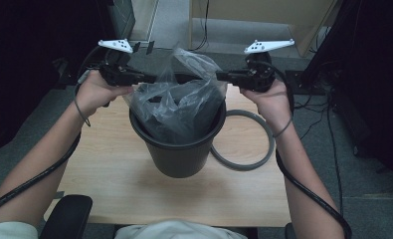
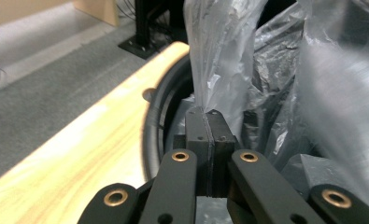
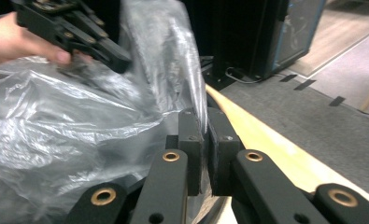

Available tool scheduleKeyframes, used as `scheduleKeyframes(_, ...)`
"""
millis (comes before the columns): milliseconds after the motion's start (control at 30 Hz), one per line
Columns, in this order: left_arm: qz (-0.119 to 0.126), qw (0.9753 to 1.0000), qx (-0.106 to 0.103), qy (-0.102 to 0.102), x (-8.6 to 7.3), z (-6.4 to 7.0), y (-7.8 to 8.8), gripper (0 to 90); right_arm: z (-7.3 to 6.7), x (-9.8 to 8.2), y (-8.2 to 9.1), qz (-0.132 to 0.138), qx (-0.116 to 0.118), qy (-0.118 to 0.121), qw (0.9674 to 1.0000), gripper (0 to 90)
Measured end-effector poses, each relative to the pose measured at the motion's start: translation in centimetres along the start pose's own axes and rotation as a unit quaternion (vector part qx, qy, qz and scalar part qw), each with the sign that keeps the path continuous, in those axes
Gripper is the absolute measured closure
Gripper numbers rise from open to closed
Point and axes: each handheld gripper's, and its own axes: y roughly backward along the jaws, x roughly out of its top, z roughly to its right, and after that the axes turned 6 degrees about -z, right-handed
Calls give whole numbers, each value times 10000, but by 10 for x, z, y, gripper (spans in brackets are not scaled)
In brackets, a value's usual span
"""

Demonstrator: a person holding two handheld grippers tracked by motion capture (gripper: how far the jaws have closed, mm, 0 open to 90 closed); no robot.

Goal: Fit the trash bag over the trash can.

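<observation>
You are clamping both the left tongs (image 2: 209,122) and right tongs (image 3: 205,122) on opposite edges of the clear plastic bag (image 1: 181,97), stretching it open above the black bin (image 1: 179,149) on the surface (image 1: 109,169).

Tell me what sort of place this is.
Probably an office or lab workspace: a light wooden table on grey carpet, a computer tower and loose cables on the floor, and a lined waste bin being worked on.
</observation>
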Motion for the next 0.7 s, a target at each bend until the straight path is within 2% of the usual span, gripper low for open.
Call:
scheduleKeyframes(67,56,10000,38,30,2,-1,5,900,2,1,1,18,-23,-29,10000,859)
scheduleKeyframes(100,161,9998,108,85,5,-5,13,900,6,4,4,21,-106,-30,9999,854)
scheduleKeyframes(200,246,9992,283,110,8,-10,22,900,12,9,6,-1,-266,-23,9996,852)
scheduleKeyframes(333,384,9983,401,156,13,-15,26,900,20,18,7,27,-492,15,9988,850)
scheduleKeyframes(367,384,9983,401,156,13,-15,26,900,20,18,7,27,-492,15,9988,850)
scheduleKeyframes(400,368,9978,533,104,16,-16,25,900,23,23,5,-14,-616,48,9981,844)
scheduleKeyframes(467,377,9973,620,133,18,-19,21,900,25,27,1,-69,-808,145,9966,838)
scheduleKeyframes(700,365,9963,689,374,13,-33,4,900,38,22,-16,-113,-893,42,9959,835)
